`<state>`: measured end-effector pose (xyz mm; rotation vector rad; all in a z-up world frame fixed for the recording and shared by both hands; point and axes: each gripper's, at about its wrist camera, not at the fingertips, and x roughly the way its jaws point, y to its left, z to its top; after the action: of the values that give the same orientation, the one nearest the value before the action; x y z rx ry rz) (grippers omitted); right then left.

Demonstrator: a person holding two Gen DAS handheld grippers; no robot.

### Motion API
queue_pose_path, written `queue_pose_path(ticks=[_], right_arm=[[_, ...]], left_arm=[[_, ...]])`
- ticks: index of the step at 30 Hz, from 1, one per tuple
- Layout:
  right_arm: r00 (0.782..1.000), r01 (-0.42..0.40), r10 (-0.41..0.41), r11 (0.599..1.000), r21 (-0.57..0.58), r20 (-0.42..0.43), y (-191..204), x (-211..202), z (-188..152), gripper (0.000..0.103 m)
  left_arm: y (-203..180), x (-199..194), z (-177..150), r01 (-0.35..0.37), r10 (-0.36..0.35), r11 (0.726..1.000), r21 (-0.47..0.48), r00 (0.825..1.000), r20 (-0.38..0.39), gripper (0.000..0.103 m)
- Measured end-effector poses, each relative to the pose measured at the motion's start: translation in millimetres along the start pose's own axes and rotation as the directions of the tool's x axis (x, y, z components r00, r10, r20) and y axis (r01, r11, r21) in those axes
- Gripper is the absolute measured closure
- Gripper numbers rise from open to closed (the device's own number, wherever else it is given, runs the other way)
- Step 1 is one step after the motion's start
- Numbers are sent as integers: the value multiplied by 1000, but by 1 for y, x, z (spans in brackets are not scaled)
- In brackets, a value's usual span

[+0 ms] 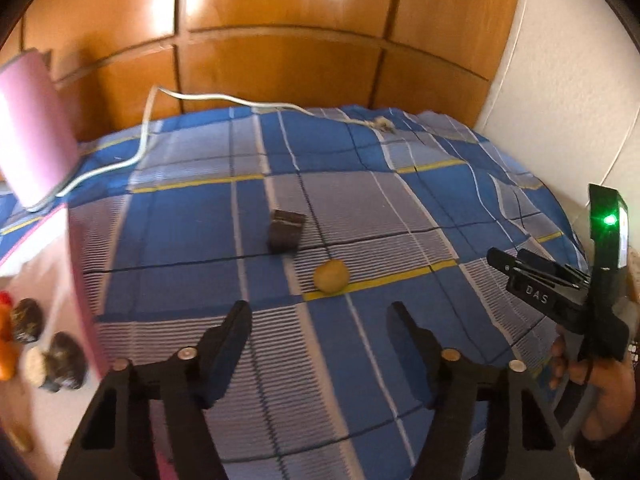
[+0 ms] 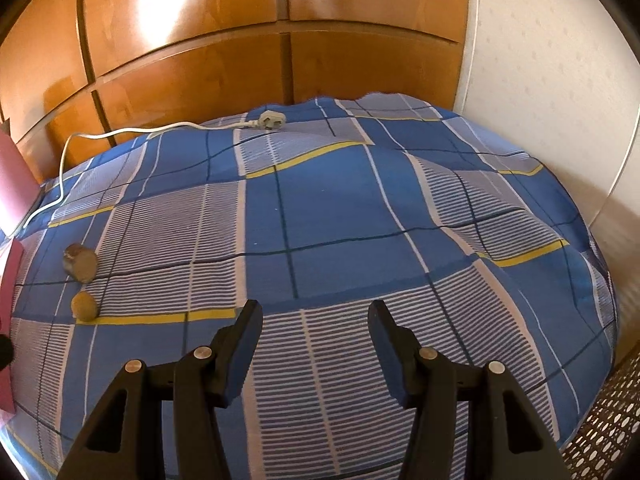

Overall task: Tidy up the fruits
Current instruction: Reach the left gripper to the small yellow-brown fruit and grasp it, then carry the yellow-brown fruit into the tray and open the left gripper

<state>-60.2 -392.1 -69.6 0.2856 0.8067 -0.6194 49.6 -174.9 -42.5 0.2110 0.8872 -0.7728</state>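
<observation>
In the left wrist view, the left gripper (image 1: pixel 320 328) hung over the blue checked bedsheet (image 1: pixel 192 216) with its jaws wide apart and nothing between them. It looked ready to grab, since a small round yellow fruit (image 1: pixel 331 276) lay just past its tips, a bit to the right. The fruit was round like a ball, so it had no long side and pointed no way. A dark brown fruit piece (image 1: pixel 285 235) lay a little farther off, its long side running near to far, its far end tipped up. At the left edge was a pink box (image 1: pixel 82 300) with a few dark and orange fruits (image 1: pixel 28 322) in it, most likely the place where the fruits go. The right gripper (image 1: pixel 532 280) showed at the far right, side on.

In the right wrist view, the right gripper (image 2: pixel 316 340) was also wide open and held nothing. It pointed at bare sheet, so it seemed to be waiting. The yellow fruit (image 2: pixel 84 306) and the brown piece (image 2: pixel 81 263) lay far to the left, near each other but not touching. A white cable (image 2: pixel 132 132) lay at the far side.
</observation>
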Motion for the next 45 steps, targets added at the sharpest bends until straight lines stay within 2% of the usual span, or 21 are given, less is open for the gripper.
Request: queue_pose_path(ticks=[4,11,14,21,30,34,41,45], right_arm=[[1000,7,-7,1000,16,-10,-7,4,0,47],[1000,11,-11,1000,29,-17,-14,8,0,47],[1000,15,-15,999,37,-24,-16,12,-1,47],[999,17,-15,999,45,-39,-16,20,-5,47],[999,46,-46,999,11,3,-6,24,-11,33],[998,55,-55,998,15,18,-5,25,-12,30],[997,63,-63,998,14,34,-4,26,-13,29],[997,66,-66,998,13,38,-4,25,-14,29]], left_arm=[[-3,23,9,24,-24,1000,-11,999,-43,47],[-11,58,20,3,-3,1000,-2,996,-90,58],[-12,70,21,-19,18,1000,-4,995,-96,75],[-11,71,18,-19,18,1000,-17,998,-65,75],[-2,32,13,22,-22,996,-81,1000,-9,75],[10,10,9,28,-26,991,-132,999,19,75],[39,-32,-1,-15,34,977,-214,996,85,75],[70,-60,-11,-51,91,954,-296,988,121,75]])
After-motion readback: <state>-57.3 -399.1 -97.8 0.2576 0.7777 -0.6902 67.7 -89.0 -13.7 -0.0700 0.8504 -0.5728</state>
